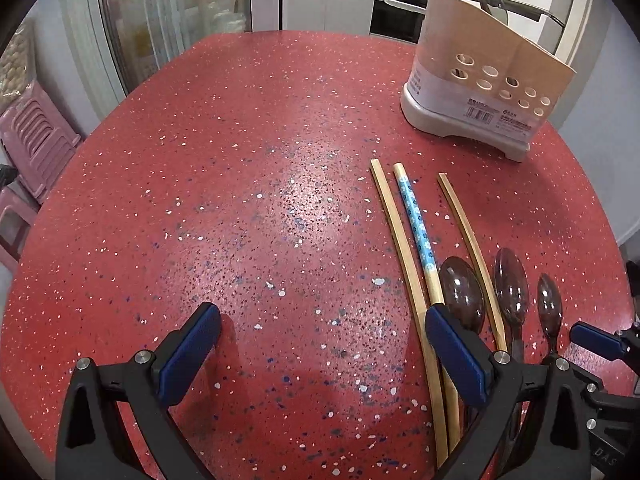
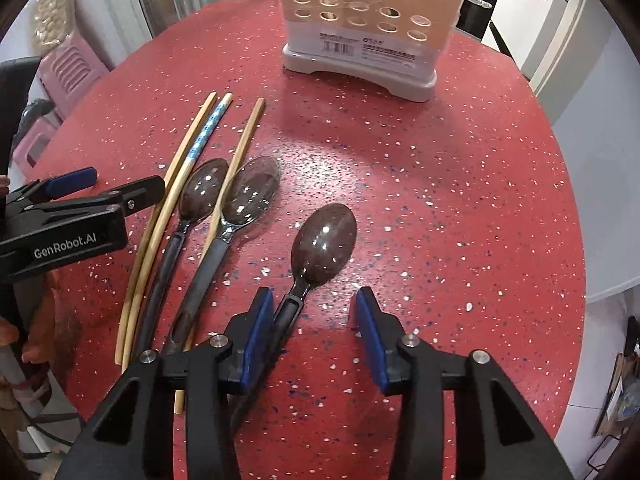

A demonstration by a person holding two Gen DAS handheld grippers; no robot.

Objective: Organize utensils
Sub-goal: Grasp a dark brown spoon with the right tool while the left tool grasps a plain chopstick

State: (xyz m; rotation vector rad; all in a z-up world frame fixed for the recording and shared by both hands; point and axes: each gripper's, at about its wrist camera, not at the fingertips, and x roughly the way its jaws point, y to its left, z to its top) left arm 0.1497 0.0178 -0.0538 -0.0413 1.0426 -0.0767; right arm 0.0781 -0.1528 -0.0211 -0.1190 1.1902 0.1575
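Right wrist: spoon [image 2: 324, 240] between spread pads [image 2: 256, 340]

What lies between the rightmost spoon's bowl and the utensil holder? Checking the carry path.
Only bare red tabletop, seen in the right wrist view, between spoon and holder.

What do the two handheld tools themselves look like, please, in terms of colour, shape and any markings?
Both are matte black plastic frames with triangular cut-outs and silver screw heads. Each finger carries a blue ribbed pad. The left tool bears white "GenRobot.AI" lettering on its side; the right tool shows no lettering here. No cables or sleeves are visible on either.
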